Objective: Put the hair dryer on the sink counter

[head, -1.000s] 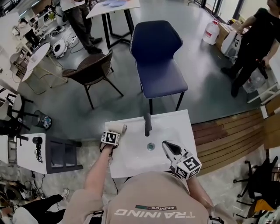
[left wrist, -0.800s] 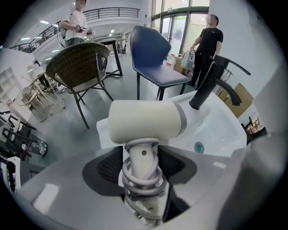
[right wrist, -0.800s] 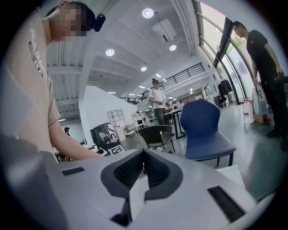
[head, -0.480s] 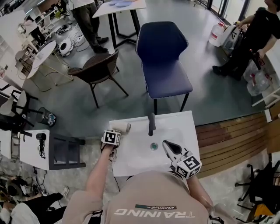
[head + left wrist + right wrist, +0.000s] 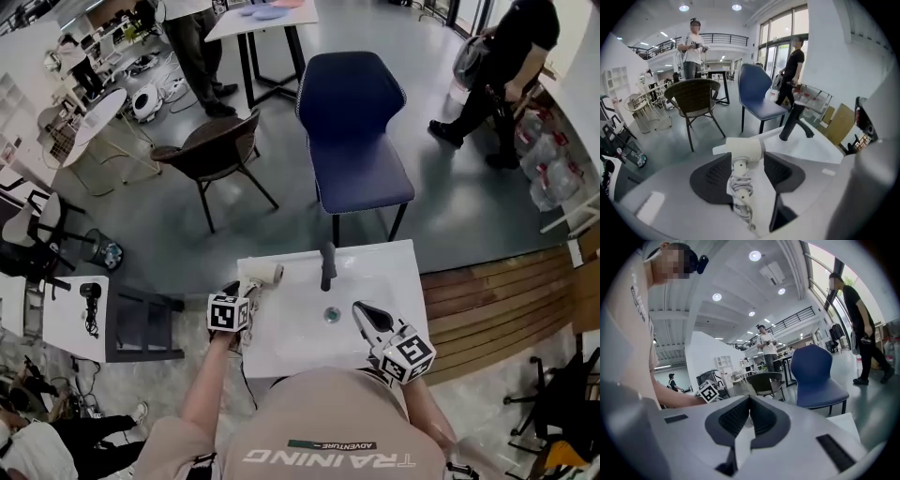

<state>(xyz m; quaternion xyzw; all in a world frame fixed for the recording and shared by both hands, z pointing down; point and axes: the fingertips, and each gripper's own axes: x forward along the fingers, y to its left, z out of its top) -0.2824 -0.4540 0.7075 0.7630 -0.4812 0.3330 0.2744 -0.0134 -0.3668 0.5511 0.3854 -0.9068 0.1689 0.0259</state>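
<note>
Head view, person seen from above. The left forearm (image 5: 208,373), bare, reaches forward and carries the left gripper (image 5: 242,296), its marker cube (image 5: 230,313) facing up; in the left gripper view (image 5: 744,164) the two dark jaws stand apart. The right gripper (image 5: 366,316) is held near the body and points forward-left; in the right gripper view (image 5: 750,403) its jaws meet at the tips.

The cream-white hair dryer (image 5: 740,149) is lying on its side at the back left corner of the white sink counter (image 5: 394,272). Its barrel is resting crosswise, and its cord is coiling round the handle. The handle is sitting between the left gripper's (image 5: 743,164) spread fingers (image 5: 710,180), pointing back toward that gripper.
</note>
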